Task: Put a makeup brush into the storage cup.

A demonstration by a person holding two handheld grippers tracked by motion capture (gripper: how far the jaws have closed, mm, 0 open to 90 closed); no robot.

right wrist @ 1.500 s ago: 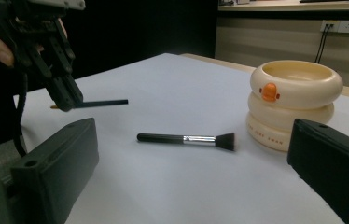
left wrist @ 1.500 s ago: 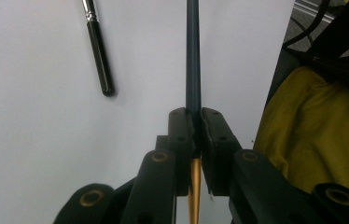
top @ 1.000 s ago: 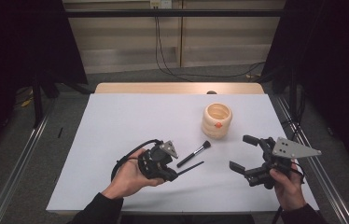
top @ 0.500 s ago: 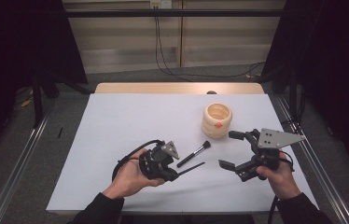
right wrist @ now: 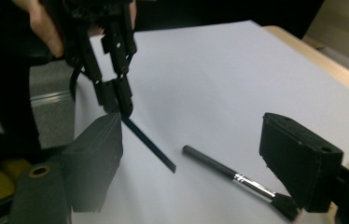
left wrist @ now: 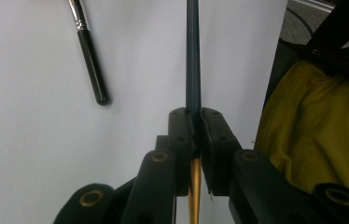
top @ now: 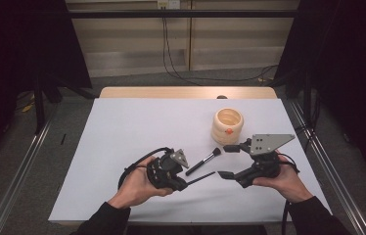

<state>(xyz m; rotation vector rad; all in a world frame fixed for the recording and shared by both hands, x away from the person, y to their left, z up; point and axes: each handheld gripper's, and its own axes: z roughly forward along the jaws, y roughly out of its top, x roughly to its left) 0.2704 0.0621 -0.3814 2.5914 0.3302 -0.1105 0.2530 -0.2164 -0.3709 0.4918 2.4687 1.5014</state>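
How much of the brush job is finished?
Nothing sits in the wooden cup yet. The left gripper is shut on a thin dark stick; the right gripper, jaws just closing with nothing between them, nears it. The makeup brush lies on the white table, untouched.

Brush [top: 203, 161] and cup [top: 228, 125] (right) obstruct; left open.

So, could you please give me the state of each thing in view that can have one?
left gripper: shut on the thin dark stick
thin dark stick: clamped, held out over the table
right gripper: open, jaws just been closing, nothing between them
makeup brush: lying flat, untouched
wooden cup: upright
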